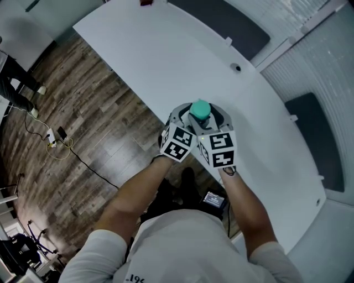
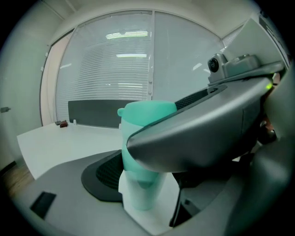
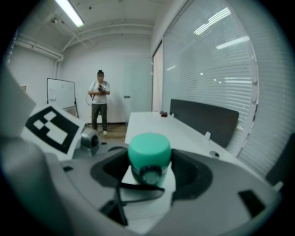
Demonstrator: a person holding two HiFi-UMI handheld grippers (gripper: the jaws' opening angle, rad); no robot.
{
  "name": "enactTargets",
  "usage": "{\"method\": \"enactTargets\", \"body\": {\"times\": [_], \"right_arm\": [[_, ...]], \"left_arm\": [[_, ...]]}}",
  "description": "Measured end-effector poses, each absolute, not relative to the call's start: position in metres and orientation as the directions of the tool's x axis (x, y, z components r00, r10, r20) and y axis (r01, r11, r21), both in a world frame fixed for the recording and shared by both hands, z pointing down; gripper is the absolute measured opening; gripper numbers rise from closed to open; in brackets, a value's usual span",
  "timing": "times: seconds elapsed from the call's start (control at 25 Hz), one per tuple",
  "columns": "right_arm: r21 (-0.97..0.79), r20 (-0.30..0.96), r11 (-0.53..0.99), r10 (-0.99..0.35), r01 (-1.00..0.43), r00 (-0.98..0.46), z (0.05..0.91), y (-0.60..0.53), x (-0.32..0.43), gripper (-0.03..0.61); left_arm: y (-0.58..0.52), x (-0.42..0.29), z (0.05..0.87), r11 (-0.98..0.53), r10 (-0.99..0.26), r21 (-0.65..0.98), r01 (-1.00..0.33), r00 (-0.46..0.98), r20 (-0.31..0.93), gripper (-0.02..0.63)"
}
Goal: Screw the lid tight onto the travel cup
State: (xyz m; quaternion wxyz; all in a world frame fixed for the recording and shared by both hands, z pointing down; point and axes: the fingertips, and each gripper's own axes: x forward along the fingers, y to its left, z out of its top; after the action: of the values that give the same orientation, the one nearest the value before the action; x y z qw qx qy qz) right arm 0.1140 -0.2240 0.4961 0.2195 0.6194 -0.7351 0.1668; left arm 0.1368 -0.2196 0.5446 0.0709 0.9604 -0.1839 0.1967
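The travel cup [image 1: 199, 110] has a teal lid [image 3: 149, 152] and a pale body [image 2: 138, 196]; it stands near the front edge of the white table [image 1: 166, 61]. Both grippers meet around it. In the left gripper view the cup rises between the dark pads [image 2: 103, 174] of my left gripper [image 2: 143, 184], which is shut on the body. My right gripper [image 3: 150, 168] is shut on the lid, one pad on each side. The right gripper's grey body [image 2: 207, 133] crosses the left gripper view and hides that side's jaw. Seen from the head, the left gripper [image 1: 185, 115] and right gripper [image 1: 213, 115] flank the lid.
Dark partition panels [image 1: 227, 25] run along the table's far side, beside a cable hole [image 1: 236, 67]. A small red object [image 1: 146, 3] lies at the far end. Wooden floor with a cable [image 1: 66, 149] lies left. A person [image 3: 98, 99] stands in the background.
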Motion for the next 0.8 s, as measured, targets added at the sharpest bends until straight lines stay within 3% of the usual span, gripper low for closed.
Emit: {"method": "enactTargets", "body": {"times": [0.4, 0.8], "right_arm": [[0.021, 0.519, 0.162, -0.845, -0.987, -0.127, 0.4937, -0.2239, 0.1129, 0.301], [0.016, 0.507, 0.151, -0.853, -0.988, -0.123, 0.4944, -0.2269, 0.1154, 0.301]], "left_arm": [[-0.2213, 0.1356, 0.5402, -0.907, -0.362, 0.061, -0.417, 0.845, 0.393, 0.319], [-0.2223, 0.1380, 0.5434, -0.922, -0.321, 0.072, -0.380, 0.857, 0.403, 0.319]]}}
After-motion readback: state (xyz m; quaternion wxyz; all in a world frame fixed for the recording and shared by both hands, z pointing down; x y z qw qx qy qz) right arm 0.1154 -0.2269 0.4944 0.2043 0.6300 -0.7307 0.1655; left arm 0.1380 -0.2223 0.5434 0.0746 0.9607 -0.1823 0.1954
